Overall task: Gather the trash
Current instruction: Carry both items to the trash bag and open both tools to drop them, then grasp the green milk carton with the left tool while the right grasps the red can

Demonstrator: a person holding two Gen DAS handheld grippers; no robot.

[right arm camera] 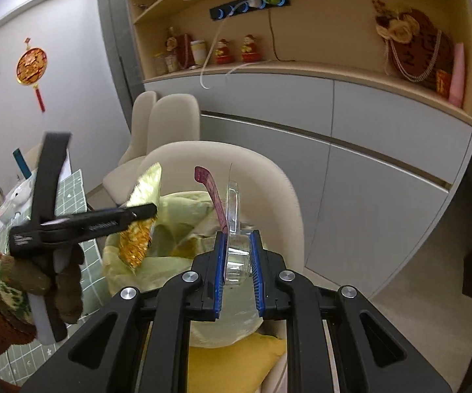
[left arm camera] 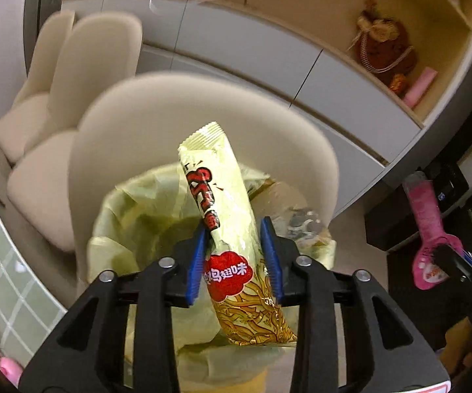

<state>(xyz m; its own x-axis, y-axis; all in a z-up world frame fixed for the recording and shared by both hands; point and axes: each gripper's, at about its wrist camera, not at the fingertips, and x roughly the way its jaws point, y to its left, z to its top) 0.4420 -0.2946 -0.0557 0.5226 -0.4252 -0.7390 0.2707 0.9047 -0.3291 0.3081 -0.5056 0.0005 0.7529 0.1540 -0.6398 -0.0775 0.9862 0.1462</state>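
Left gripper (left arm camera: pixel 236 255) clamps a snack packet (left arm camera: pixel 232 229) over the bag (left arm camera: pixel 144 216); only the right view shows the right gripper (right arm camera: pixel 237 268) clamped on a clear blister pack (right arm camera: pixel 234 229).

Red cloud on the snack packet (left arm camera: pixel 232 229) reads "鸡翅味", with white characters. The red lettering higher up the packet is too skewed to read. Nothing else legible.
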